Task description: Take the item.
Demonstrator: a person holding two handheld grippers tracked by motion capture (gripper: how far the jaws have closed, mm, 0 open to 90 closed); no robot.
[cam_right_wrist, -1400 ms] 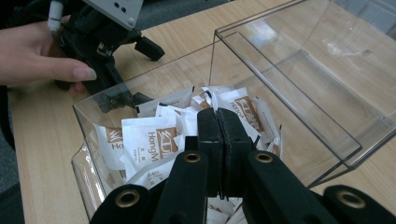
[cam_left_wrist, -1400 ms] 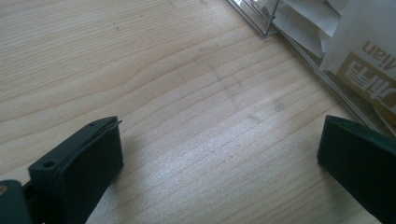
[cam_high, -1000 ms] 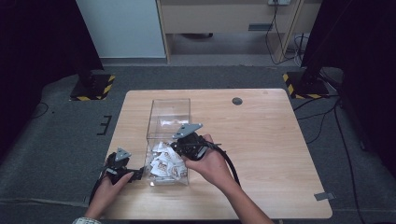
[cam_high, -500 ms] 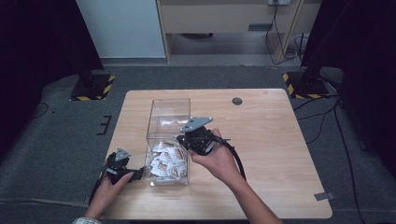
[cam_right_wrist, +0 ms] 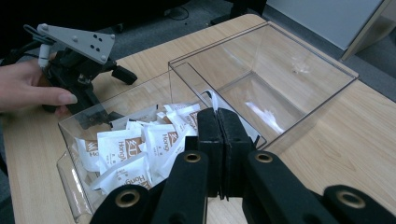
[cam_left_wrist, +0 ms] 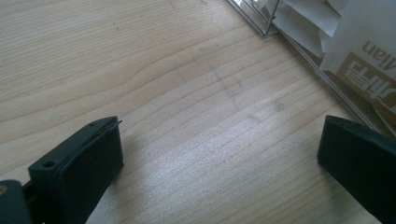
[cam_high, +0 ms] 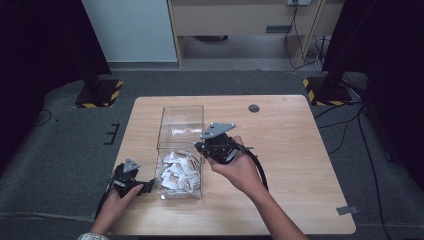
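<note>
Right gripper (cam_high: 200, 146): I hold it above the clear box's right wall, fingers (cam_right_wrist: 210, 140) pressed together, nothing visibly held.
Left gripper (cam_high: 148, 186): fingers wide apart, empty, on the worktop (cam_high: 300, 150) beside the box.
Clear box (cam_high: 181, 125): left of worktop centre, sachets (cam_high: 177, 170) piled at its near end.

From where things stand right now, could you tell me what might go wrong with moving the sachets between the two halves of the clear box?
The right gripper is shut on a thin white sachet edge above the divider; so slim a pinch could slip and drop it short. The sachets lie loosely heaped, so a neighbour could be dragged along. The left gripper rests open on the table beside the clear box, not clamping it, so a bump might slide the box.
</note>
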